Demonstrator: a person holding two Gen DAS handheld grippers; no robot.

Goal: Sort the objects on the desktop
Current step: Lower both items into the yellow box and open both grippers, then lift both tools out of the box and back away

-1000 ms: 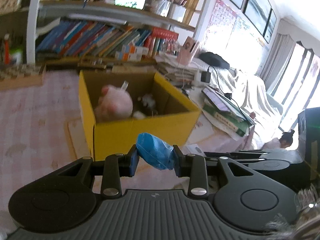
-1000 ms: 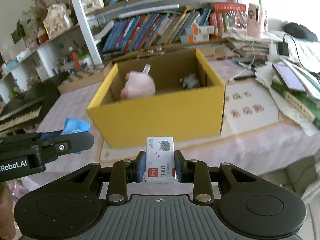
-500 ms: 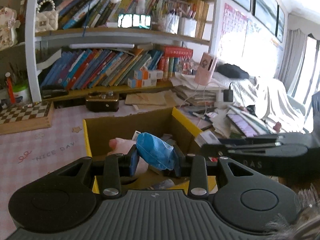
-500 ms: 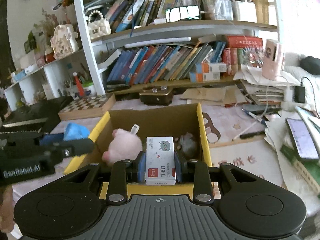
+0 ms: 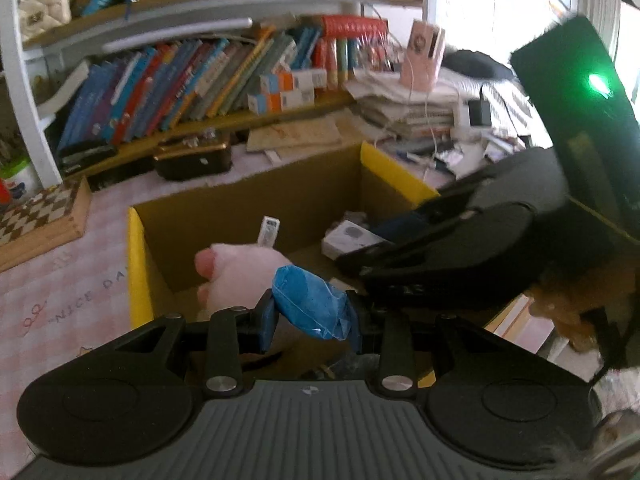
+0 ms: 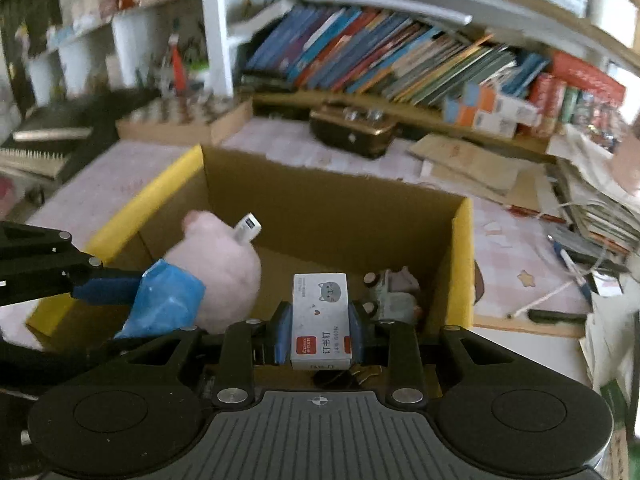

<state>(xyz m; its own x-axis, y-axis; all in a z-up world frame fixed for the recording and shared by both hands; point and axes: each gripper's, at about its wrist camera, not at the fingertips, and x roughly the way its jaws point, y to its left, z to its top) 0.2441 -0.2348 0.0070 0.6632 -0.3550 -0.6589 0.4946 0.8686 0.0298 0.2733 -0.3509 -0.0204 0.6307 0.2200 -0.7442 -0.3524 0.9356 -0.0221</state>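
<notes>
Already over the open yellow box point(image 6: 460, 264), a staples box point(image 6: 320, 320) is clamped upright in the right gripper point(image 6: 320, 334), a blue packet point(image 5: 312, 308) in the left gripper point(image 5: 312, 316), the box floor directly below both

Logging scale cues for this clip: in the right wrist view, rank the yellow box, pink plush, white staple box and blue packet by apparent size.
1. yellow box
2. pink plush
3 and 4. white staple box and blue packet: they look alike, and the staple box sits nearest the camera, so no ranking.
</notes>
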